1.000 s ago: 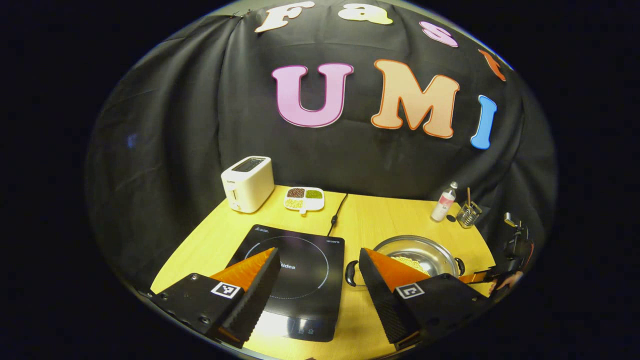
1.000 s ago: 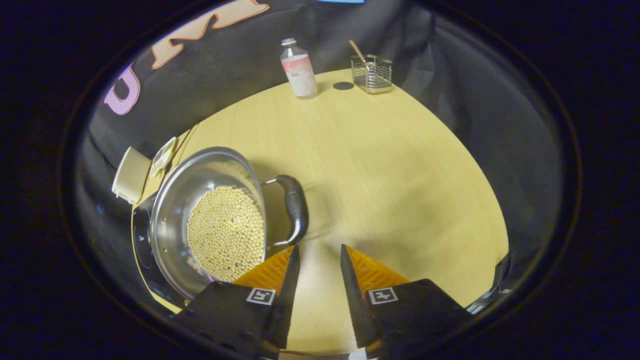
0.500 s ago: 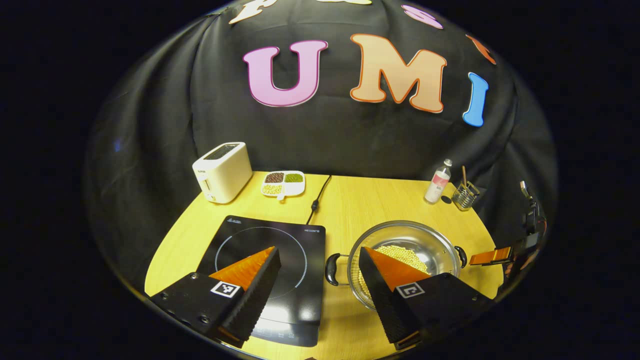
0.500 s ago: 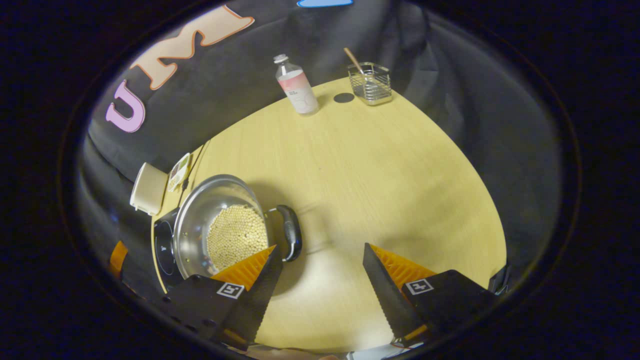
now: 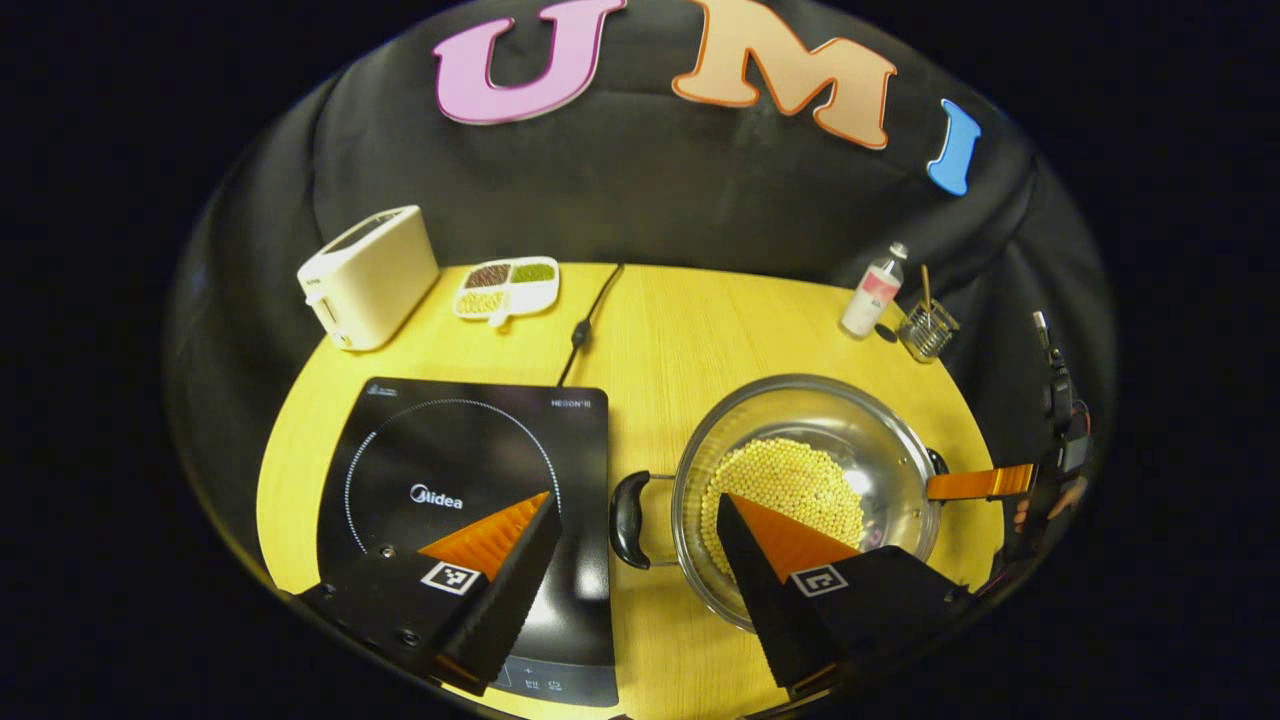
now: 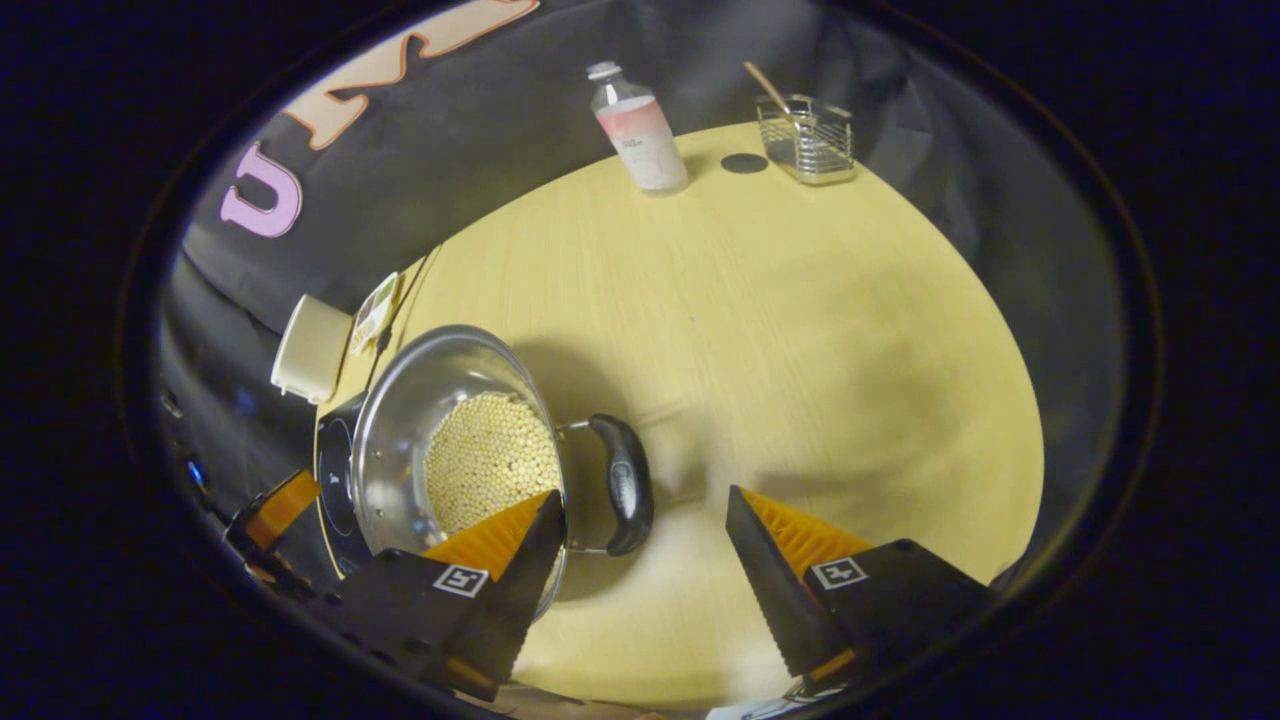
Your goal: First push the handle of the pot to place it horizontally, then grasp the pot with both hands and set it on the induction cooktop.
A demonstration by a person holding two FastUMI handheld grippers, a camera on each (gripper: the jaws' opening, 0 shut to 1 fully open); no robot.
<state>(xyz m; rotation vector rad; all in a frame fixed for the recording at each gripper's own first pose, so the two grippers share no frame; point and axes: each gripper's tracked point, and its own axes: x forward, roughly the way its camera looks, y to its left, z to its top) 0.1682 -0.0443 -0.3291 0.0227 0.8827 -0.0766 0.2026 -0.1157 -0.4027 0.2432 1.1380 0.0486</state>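
Both tools, left [image 5: 635, 520] and right [image 6: 645, 515], released above pot [image 5: 810, 440] beside "Midea"-marked induction cooktop [image 5: 470, 470].

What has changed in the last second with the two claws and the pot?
The right claw opened from nearly shut to wide and now brackets the pot's right handle without pressing it. The left claw moved in over the left handle, open throughout. The pot of beans stays on the table beside the induction cooktop.

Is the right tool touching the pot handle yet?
Apart. The right gripper view shows the open right tool around the pot handle, bare table either side.
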